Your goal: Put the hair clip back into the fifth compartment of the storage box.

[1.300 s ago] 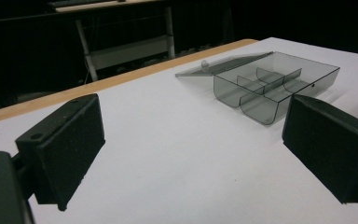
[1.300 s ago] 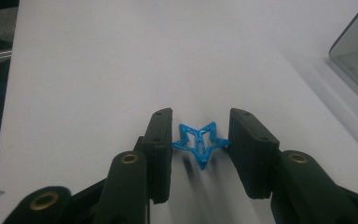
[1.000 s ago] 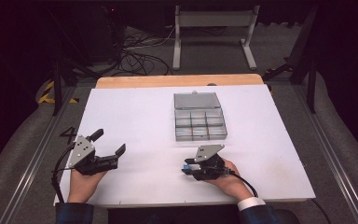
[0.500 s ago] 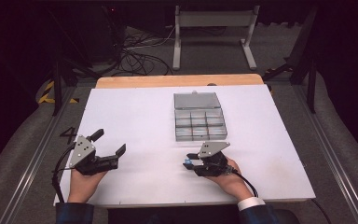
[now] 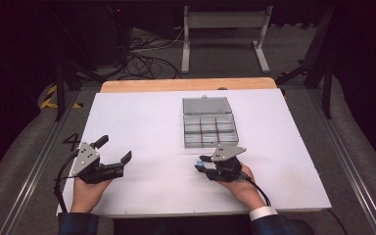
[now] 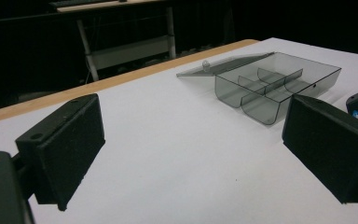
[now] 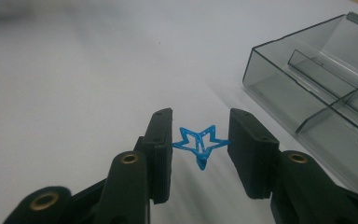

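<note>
The left gripper point(image 5: 111, 151) rests near the left front of the white table point(image 5: 147, 122), its jaws spread wide with nothing between them. To its right, the right gripper point(image 5: 201, 164) pinches a small blue star-shaped clip point(image 7: 199, 141) between its jaws, seemingly just above the tabletop. Just beyond it sits the clear compartment box point(image 5: 209, 129), lid open.

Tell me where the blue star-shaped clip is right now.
The blue star clip is pinched between the jaws of the right gripper, held above the white table just in front of the open grey compartment box, on its near side.
</note>
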`<state>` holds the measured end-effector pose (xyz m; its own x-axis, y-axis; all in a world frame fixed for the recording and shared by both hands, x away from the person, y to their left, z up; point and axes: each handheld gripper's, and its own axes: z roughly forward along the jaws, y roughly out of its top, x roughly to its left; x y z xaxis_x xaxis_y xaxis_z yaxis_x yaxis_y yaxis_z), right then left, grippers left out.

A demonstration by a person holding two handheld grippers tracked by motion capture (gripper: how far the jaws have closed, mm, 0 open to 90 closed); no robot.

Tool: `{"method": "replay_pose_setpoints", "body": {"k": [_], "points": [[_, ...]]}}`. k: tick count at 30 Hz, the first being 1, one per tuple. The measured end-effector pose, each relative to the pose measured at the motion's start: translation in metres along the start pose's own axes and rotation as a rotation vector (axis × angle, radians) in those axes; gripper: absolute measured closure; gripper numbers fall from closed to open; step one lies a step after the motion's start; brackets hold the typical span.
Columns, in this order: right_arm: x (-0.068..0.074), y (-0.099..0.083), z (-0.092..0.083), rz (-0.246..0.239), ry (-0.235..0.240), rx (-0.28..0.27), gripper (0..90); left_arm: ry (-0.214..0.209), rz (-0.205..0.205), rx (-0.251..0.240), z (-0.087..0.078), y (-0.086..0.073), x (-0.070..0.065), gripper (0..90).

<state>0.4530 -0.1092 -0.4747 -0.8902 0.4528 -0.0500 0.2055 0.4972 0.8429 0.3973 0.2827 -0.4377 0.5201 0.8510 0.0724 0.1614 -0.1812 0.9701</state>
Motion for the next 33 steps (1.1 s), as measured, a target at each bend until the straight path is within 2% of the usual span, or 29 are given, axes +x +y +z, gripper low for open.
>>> {"method": "replay_pose_setpoints", "body": {"k": [33], "points": [[-0.017,0.017,-0.014,0.048,-0.126,-0.061,61.2,-0.007,-0.010,-0.003,0.000,-0.001,0.000,6.0]]}}
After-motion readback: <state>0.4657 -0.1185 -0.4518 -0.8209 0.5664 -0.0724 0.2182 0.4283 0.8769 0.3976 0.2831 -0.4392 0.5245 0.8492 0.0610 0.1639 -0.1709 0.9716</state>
